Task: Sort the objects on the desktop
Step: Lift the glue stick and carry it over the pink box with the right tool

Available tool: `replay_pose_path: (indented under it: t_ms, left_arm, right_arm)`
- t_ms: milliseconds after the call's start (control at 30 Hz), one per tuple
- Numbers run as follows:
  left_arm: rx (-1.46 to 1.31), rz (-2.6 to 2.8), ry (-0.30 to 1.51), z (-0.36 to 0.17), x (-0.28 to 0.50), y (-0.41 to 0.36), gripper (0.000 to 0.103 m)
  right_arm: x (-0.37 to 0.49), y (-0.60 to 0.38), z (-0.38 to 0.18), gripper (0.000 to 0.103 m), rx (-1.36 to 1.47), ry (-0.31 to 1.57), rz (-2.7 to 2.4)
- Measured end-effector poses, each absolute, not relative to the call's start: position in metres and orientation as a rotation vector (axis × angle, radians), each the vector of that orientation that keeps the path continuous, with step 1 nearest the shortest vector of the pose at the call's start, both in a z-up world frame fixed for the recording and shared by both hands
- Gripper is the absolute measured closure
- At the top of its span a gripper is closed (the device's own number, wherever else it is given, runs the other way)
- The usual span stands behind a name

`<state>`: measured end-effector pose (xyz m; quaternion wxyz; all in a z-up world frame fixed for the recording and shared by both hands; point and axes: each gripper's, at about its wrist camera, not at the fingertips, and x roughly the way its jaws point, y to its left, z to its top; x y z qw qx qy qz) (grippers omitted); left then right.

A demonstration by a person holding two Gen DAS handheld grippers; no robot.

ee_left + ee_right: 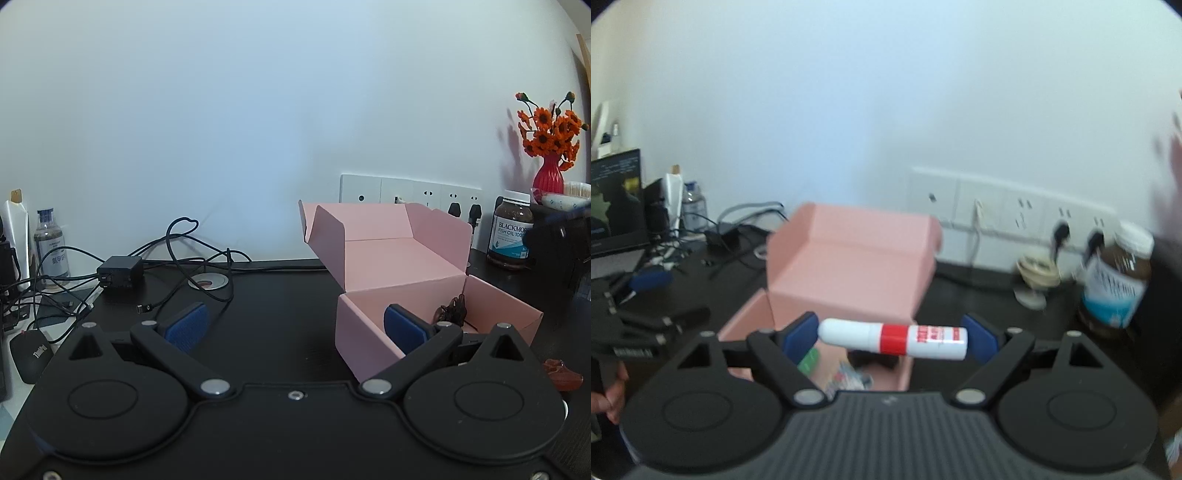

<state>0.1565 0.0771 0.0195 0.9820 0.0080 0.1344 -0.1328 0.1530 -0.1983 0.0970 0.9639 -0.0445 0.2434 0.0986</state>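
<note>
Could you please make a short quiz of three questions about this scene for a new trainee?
1. True or false: the right tool grips the white and red tube end to end.
2. What colour is the open box?
3. The left tool is: A) open and empty, B) shut on a cable, C) holding the jar.

Key: 1 true; 2 pink; 3 A.
</note>
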Motion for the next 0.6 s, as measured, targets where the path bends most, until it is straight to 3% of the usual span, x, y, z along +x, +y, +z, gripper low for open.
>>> replay_pose_path:
  t_ms: [233, 600]
  left_arm:
    - [0.0, -0.262, 0.276, 0.019, 0.158, 0.08, 0.0]
    - [-0.008, -0.258, 0.277, 0.019, 0.158, 0.081, 0.0]
  right_arm:
    - [0.177, -0.172, 0.116, 0.018, -0.119, 0.451, 0.237]
    - [0.226, -0.155, 0.097, 0.018, 0.003, 0.672, 0.313]
